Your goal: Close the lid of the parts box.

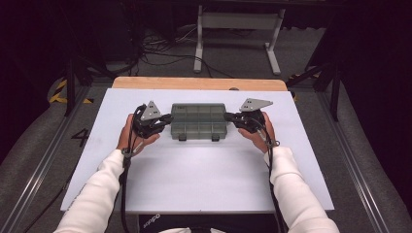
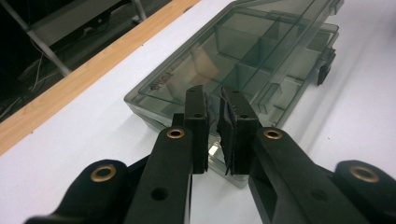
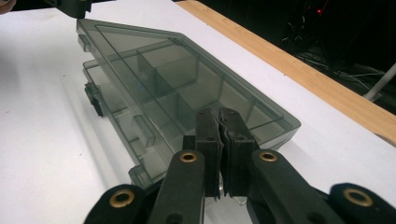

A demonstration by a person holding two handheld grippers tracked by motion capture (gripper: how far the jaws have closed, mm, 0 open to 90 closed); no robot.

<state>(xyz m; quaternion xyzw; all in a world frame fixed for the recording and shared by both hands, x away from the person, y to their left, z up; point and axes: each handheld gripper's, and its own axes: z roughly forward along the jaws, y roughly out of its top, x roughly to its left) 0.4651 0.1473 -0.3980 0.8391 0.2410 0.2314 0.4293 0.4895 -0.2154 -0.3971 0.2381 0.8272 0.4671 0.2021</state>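
Lid-lifting looks underway: mid-frame on the counter [image 1: 204, 174], the organizer box [image 1: 199, 121] has each end pinched by the left gripper [image 1: 167, 118] and right gripper [image 1: 229, 116]; next, raise both evenly.

White board on a wooden table, dark cluttered floor behind

A white board [image 1: 194, 170] fills the lower middle of the high view, the wooden tabletop [image 1: 199, 83] edging it above. A white table frame [image 1: 238, 29] stands at upper centre, black cables [image 1: 160, 53] trail upper left, and yellow-black tape [image 1: 60, 92] marks the left floor.
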